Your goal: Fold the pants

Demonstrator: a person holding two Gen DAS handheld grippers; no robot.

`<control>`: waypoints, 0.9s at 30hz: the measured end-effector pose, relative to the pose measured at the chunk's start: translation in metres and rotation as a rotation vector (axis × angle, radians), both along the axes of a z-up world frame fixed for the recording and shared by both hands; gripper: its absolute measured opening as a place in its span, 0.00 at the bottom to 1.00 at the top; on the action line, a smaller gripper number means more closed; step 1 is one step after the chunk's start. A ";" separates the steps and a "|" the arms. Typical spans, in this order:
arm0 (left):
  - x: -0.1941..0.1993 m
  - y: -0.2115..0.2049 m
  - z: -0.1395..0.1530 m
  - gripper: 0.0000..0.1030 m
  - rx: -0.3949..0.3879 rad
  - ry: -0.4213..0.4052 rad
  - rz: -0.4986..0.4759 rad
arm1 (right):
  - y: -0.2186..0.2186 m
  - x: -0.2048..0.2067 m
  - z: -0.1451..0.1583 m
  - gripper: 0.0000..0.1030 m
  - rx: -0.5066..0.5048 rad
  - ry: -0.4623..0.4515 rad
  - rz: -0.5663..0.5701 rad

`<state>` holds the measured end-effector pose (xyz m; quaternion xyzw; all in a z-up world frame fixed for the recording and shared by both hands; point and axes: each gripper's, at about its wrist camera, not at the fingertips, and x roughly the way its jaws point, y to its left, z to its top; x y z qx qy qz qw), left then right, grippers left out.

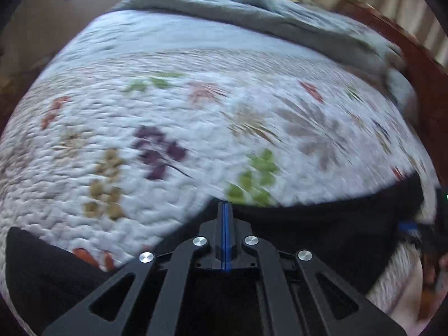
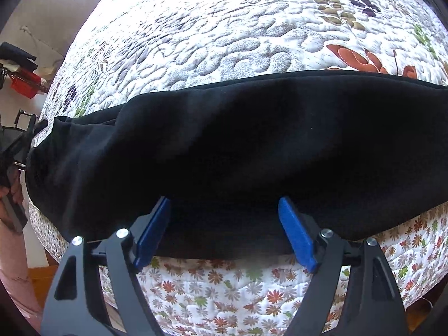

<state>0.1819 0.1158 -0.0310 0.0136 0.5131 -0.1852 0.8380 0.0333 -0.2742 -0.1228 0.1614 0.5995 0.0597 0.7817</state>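
Pants (image 2: 238, 140) hide left fingers' (image 1: 224, 212) tips

Left view motion-blurred, right view sharp; daylight glare, fisheye-bent edges.

Left gripper (image 1: 224, 210): black linkage arms, four silver screws behind blue-lined fingers. Right gripper (image 2: 224, 212): same black frame, silver screws, blue pads (image 2: 294, 232) on the fingers.
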 end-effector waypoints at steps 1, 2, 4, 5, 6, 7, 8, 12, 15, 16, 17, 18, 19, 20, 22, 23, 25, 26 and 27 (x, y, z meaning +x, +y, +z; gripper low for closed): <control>-0.008 -0.009 -0.003 0.06 0.051 -0.003 -0.039 | 0.001 0.001 0.000 0.80 0.001 0.000 0.002; -0.011 -0.015 -0.005 0.14 0.067 0.002 -0.071 | 0.003 0.001 0.000 0.82 -0.002 0.000 0.006; -0.014 -0.023 -0.010 0.55 0.073 0.009 -0.110 | 0.005 0.001 0.000 0.83 -0.014 0.000 0.013; -0.014 -0.026 -0.011 0.56 0.085 0.002 -0.120 | 0.009 0.003 -0.001 0.83 -0.019 -0.001 0.016; -0.012 -0.027 -0.012 0.57 0.095 0.003 -0.127 | 0.009 0.003 -0.001 0.83 -0.020 -0.001 0.018; -0.007 -0.028 -0.016 0.59 0.102 0.017 -0.137 | 0.009 0.003 -0.002 0.83 -0.017 -0.001 0.017; -0.003 -0.031 -0.020 0.60 0.120 0.027 -0.143 | 0.009 0.004 -0.002 0.83 -0.014 0.001 0.014; 0.005 -0.044 -0.036 0.05 0.247 0.030 -0.188 | 0.009 0.006 -0.002 0.83 0.000 0.011 0.001; 0.006 -0.044 -0.041 0.02 0.247 0.033 -0.152 | 0.004 0.007 0.003 0.82 0.025 0.011 -0.014; 0.005 -0.041 -0.039 0.02 0.222 0.023 -0.120 | 0.002 0.007 0.005 0.82 0.035 0.007 -0.021; 0.007 -0.032 -0.034 0.02 0.166 0.016 -0.056 | -0.001 0.007 0.007 0.81 0.038 0.001 -0.024; 0.011 -0.020 -0.029 0.02 0.117 0.005 0.021 | -0.004 0.007 0.010 0.81 0.033 -0.010 -0.031; 0.013 -0.011 -0.027 0.01 0.104 -0.012 0.086 | -0.007 0.007 0.012 0.81 0.024 -0.016 -0.036; 0.015 -0.004 -0.026 0.01 0.095 -0.025 0.133 | -0.009 0.008 0.012 0.81 0.010 -0.017 -0.039; 0.019 -0.001 -0.033 0.02 0.082 -0.005 0.170 | -0.014 0.012 0.005 0.81 -0.007 -0.001 -0.054; 0.019 -0.007 -0.037 0.02 0.120 -0.008 0.162 | -0.016 0.014 0.001 0.82 0.005 0.002 -0.056; 0.014 -0.026 -0.041 0.02 0.206 -0.039 0.116 | -0.018 0.016 -0.008 0.85 0.019 0.007 -0.053; 0.011 -0.032 -0.041 0.02 0.237 -0.050 0.099 | -0.017 0.016 -0.007 0.87 0.020 0.003 -0.048; 0.008 -0.035 -0.038 0.05 0.262 -0.062 0.099 | -0.015 0.016 -0.006 0.87 0.015 -0.001 -0.042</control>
